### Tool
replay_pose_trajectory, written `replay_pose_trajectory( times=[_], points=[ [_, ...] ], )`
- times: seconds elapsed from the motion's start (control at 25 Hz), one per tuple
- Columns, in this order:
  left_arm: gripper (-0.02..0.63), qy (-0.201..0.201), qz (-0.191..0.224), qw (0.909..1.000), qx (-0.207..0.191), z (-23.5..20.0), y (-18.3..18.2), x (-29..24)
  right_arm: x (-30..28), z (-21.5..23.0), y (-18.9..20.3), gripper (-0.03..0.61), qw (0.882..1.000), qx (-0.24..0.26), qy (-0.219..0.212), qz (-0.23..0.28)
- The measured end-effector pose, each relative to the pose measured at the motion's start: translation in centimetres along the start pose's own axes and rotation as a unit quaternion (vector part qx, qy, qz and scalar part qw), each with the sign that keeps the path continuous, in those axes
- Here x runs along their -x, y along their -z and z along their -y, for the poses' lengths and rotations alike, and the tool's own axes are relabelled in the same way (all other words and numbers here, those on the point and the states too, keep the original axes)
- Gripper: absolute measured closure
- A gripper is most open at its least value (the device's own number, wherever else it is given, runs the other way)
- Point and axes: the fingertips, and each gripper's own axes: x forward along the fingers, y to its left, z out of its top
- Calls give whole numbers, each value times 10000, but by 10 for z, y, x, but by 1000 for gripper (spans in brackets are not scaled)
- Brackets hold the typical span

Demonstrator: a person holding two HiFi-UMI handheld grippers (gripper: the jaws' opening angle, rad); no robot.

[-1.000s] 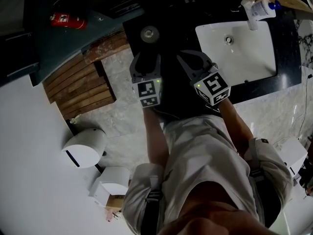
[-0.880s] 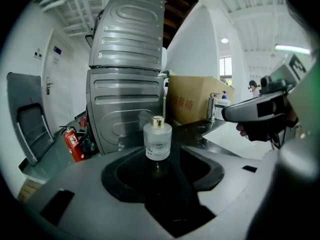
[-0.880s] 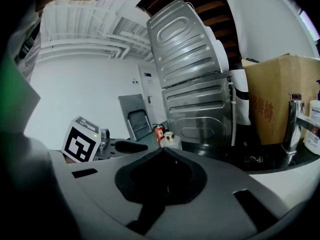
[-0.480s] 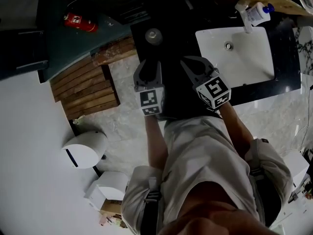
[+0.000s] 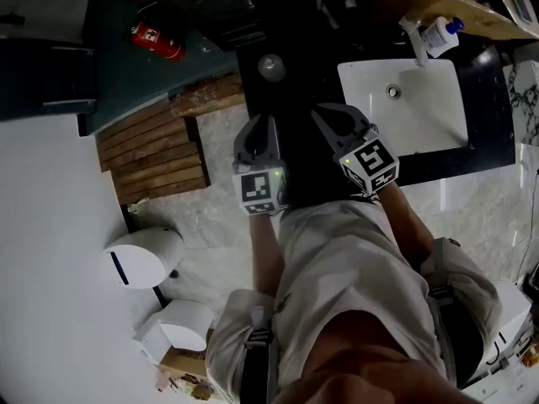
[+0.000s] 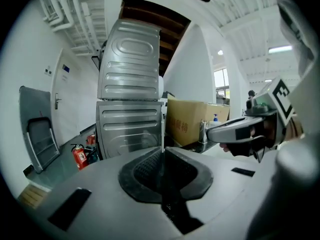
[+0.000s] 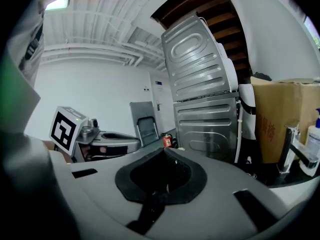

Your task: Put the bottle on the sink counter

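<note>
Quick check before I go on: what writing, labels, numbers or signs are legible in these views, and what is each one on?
Nothing is sharp enough to quote.
cardboard box: red printed characters on its side, too blurred to read.
bottle: blue and white label, too small to read.
fire extinguisher: white label, too small to read.
wall sign: small blue plate, too small to read.

The person wears a pale short-sleeved shirt, with a dark strap over each shoulder. The left gripper and right gripper each have a grey moulded shell and black textured lining. Each also carries a white cube printed with black square markers. A green indicator light glows beside each cube.
</note>
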Motion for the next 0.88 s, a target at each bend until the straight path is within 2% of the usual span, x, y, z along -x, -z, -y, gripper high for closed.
replay_pose_trajectory(
  times=[0.32,0.88],
  points=[
    [604,113,341,9993,-29,8,-33,23,27,-2,-37,581,9985,179,54,510],
    [604,159,370,9992,-61,14,-39,30,33,-9,-38,583,9987,302,16,400]
  ],
)
